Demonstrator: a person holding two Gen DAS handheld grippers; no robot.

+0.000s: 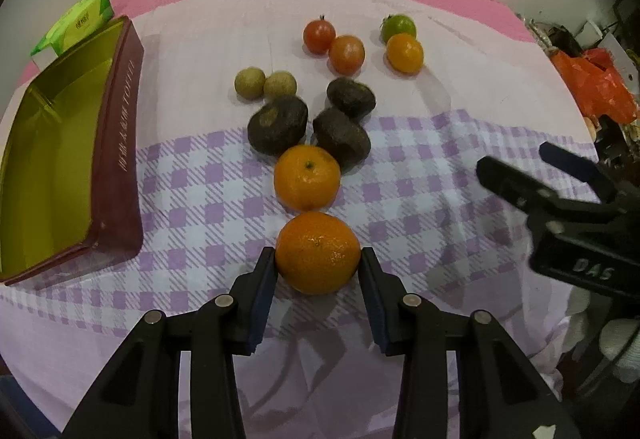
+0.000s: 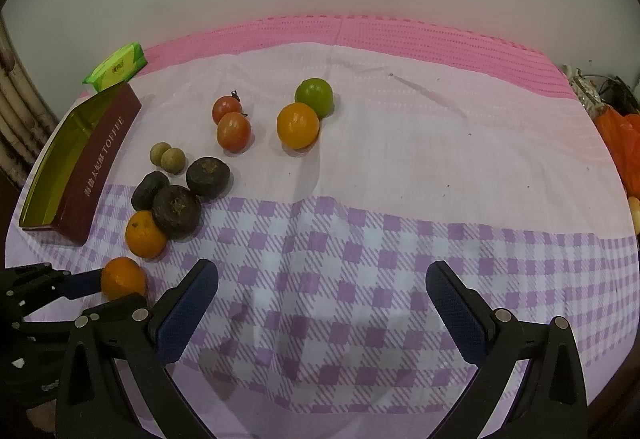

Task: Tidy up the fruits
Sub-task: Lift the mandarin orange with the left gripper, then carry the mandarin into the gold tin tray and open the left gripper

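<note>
Near the left edge of the bench (image 2: 400, 119) we see the open toffee tin (image 1: 120, 159), empty, with a green packet (image 1: 86, 19) behind it at the far left corner. We judge that the tin is the place for the fruits, so it lies within easy reach of our left hand.

To the right of the tin the fruits lie in small groups on the cloth (image 1: 440, 159): two pale round fruits (image 1: 264, 83), three dark fruits (image 1: 312, 123), two tomatoes (image 1: 332, 43) farther back, then a green fruit (image 1: 398, 27) touching a small orange one (image 1: 405, 53). It looks as if like is already placed beside like, though we cannot be sure of every kind from these views.

Toward the near edge two mandarins stand in a line. The farther mandarin (image 1: 307, 177) touches a dark fruit. The nearer mandarin (image 1: 318, 253) sits between the fingers of our left gripper (image 1: 318, 259); they stand narrow, with both pads pressing on its sides, so we hold it. It seems to rest on the cloth, not yet lifted.

Our right gripper (image 2: 322, 287) hangs over the bare checked part of the cloth, well apart from all fruits. Its fingers are wide and hold nothing; we think it waits.
</note>
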